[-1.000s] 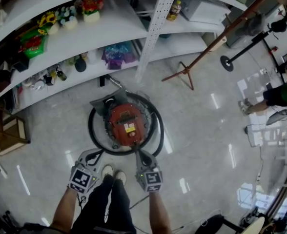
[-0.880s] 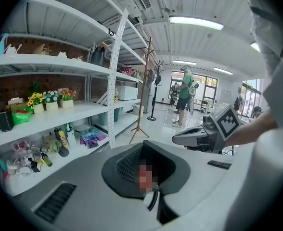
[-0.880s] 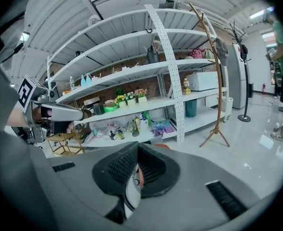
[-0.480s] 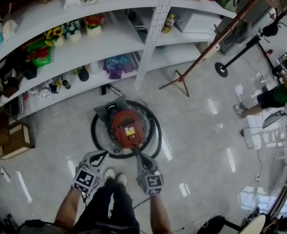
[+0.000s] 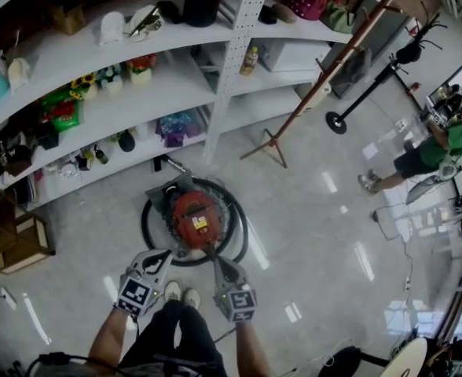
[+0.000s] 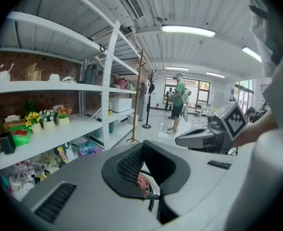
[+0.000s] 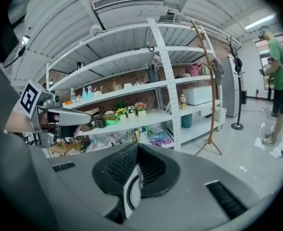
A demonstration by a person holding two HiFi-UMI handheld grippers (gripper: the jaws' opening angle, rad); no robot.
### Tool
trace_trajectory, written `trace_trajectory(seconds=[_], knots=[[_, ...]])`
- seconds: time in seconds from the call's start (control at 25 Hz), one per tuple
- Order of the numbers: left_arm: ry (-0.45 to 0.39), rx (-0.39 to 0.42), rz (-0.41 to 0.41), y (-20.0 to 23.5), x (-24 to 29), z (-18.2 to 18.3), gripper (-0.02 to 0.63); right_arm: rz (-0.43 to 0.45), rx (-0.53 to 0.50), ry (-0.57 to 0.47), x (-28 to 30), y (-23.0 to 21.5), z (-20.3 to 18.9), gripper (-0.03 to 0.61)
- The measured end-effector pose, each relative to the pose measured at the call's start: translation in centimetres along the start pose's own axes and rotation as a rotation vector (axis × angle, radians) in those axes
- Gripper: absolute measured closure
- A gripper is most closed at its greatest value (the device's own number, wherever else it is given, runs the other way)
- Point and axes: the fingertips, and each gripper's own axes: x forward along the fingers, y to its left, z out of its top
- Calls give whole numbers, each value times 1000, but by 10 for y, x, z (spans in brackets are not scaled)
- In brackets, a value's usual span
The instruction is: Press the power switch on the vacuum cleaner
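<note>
The red canister vacuum cleaner (image 5: 193,215) stands on the glossy floor, ringed by its black hose (image 5: 236,242). Both grippers hang above its near side, in front of my feet. In the head view my left gripper (image 5: 162,254) points at the hose ring's near left. My right gripper (image 5: 212,251) points at the vacuum's near edge. Both are shut with nothing between their jaws. In the left gripper view, a sliver of the red vacuum (image 6: 142,182) shows under the left gripper (image 6: 142,147). Under the right gripper (image 7: 137,150), only floor and a dark hose curve (image 7: 126,196) show.
White shelving (image 5: 215,69) with flowers, bottles and bags curves behind the vacuum. A wooden coat stand (image 5: 282,136) and a black floor stand (image 5: 338,121) rise to the right. A person in green (image 5: 443,144) stands far right. A wooden crate (image 5: 7,238) sits at the left.
The head view has tipped up and drawn back, so the vacuum looks smaller and more shelves show. Both grippers stay shut near the vacuum's near side, shifted slightly left.
</note>
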Motion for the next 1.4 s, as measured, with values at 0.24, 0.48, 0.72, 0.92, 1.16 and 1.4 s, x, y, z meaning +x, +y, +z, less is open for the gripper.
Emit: trace_trajectory(seconds=[0.24,0.48,0.72,0.92,1.16,1.4], knots=[[-27,18,-3,-5,-17,29,607,-10,-1,-23,-21,11,22,566],[-62,31,-8,-8,-29,58,607,-12,-19,-52,-34,20,48,568],[-77,80,-22,-18,-40,74,607,-17,-7,-86,-46,23,63,568],[-95,84,-29,-26,-50,88,607,-27,-10,-116,-61,26,82,568],[-152,117,-13,-30,-59,116,607,-52,-33,-169,-82,20,102,568],[-189,132,-5,-33,-64,137,607,-81,-32,-202,-98,11,120,568]])
